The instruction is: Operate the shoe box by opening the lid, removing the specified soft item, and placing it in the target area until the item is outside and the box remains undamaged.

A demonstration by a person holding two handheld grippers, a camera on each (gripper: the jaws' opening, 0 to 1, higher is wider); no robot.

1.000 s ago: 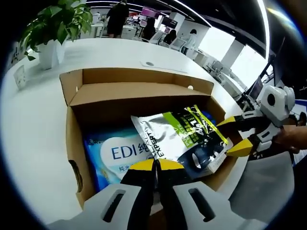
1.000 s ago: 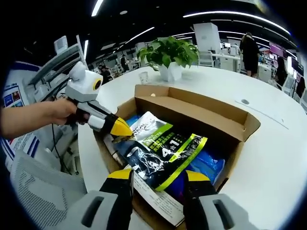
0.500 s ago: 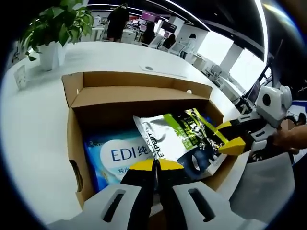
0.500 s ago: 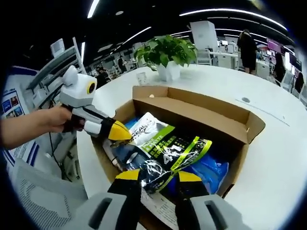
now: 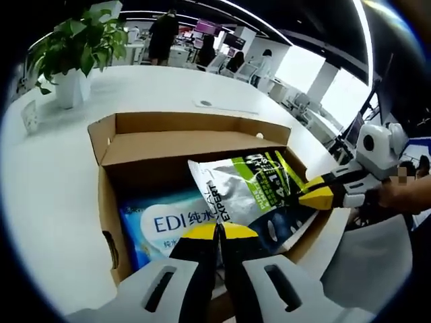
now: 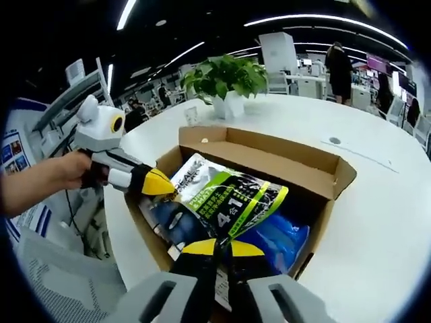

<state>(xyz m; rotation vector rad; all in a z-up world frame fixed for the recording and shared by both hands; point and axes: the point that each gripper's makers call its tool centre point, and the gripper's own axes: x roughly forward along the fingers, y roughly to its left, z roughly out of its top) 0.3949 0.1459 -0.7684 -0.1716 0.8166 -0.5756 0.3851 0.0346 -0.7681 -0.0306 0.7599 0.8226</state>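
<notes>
Open brown corrugated cardboard shoe box (image 5: pixel 128 145) sits on a white glossy worktop (image 5: pixel 47 168), lid flap folded back at the far side. Inside, a soft foil pouch (image 5: pixel 249 195), silver with green-yellow stripes, black panel and "4" and "1" print, crinkled and shiny, lies tilted over a blue-and-white plastic pack (image 5: pixel 168 225) marked "EDI". The pouch is partly raised above the box's near rim, its other end still inside.

Right hand-held gripper (image 6: pixel 214 247), yellow-tipped with grey plastic body, has jaws pressed together on the pouch's near edge; in the left gripper view the same gripper (image 5: pixel 306 196) pinches the pouch's right corner. Left hand-held gripper (image 5: pixel 217 232) has jaws closed tip to tip, nothing visibly between them, poised at the box's near wall; in the right gripper view it (image 6: pixel 158 183) sits at the box's left rim, beside the pouch.

Potted green plant (image 6: pixel 222 77) in a white pot stands on the worktop beyond the box.
</notes>
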